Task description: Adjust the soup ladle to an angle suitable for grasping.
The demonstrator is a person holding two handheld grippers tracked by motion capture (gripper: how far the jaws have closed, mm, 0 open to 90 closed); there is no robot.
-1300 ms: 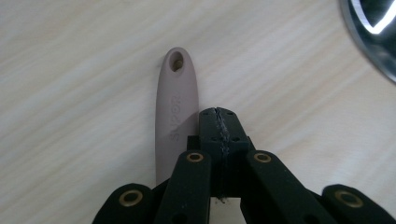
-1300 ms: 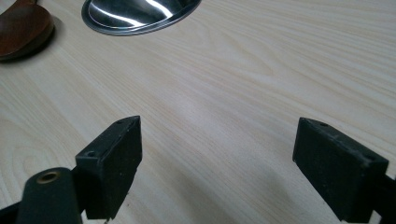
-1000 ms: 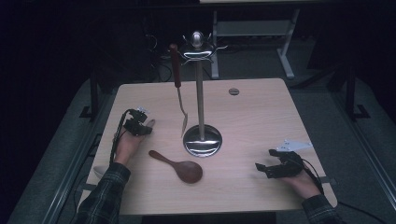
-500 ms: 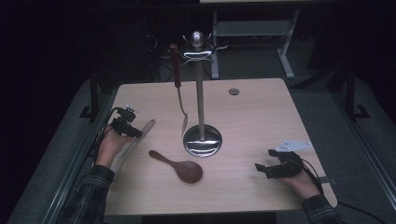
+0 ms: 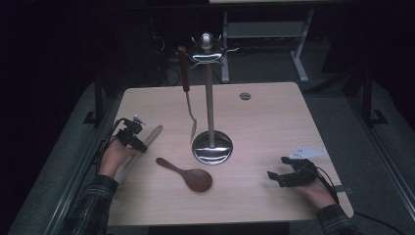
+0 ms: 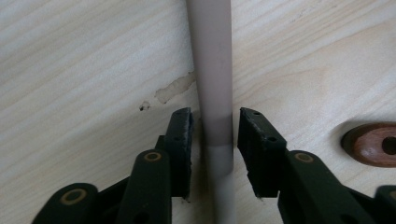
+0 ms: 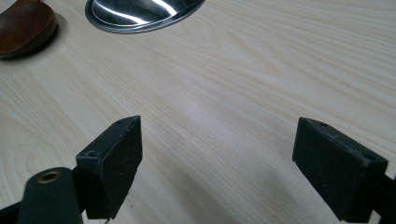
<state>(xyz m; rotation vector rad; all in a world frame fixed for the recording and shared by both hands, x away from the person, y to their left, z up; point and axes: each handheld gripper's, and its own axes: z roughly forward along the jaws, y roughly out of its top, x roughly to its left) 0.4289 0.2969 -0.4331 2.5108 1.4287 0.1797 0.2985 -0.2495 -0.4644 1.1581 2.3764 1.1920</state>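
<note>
The left tool [image 5: 134, 136] has moved outward from near the stand's hanging utensil toward the left edge of the desk [image 5: 264, 122], and it now sits over a pale beige handle [image 5: 149, 138] lying flat there. Its jaws, shut a second ago, have just been opening and then closing in a little. In the left gripper view the beige handle [image 6: 214, 84] runs straight up between the two black pads, with a narrow gap visible on each side, so the tool straddles the handle without clamping it.

The right tool [image 5: 286, 176] has not moved; it rests near the right front of the desk with its jaws spread wide and nothing between them.

The metal stand [image 5: 211, 147] remains at the desk centre with a red-handled utensil [image 5: 187, 93] hanging from its top hooks. A dark wooden spoon [image 5: 188, 175] lies in front of the base.

Judgement: the work in hand is picking up the beige-handled utensil, probably to hang it on the stand. Alignment is good; closing the jaws fully is the remaining step before lifting.
</note>
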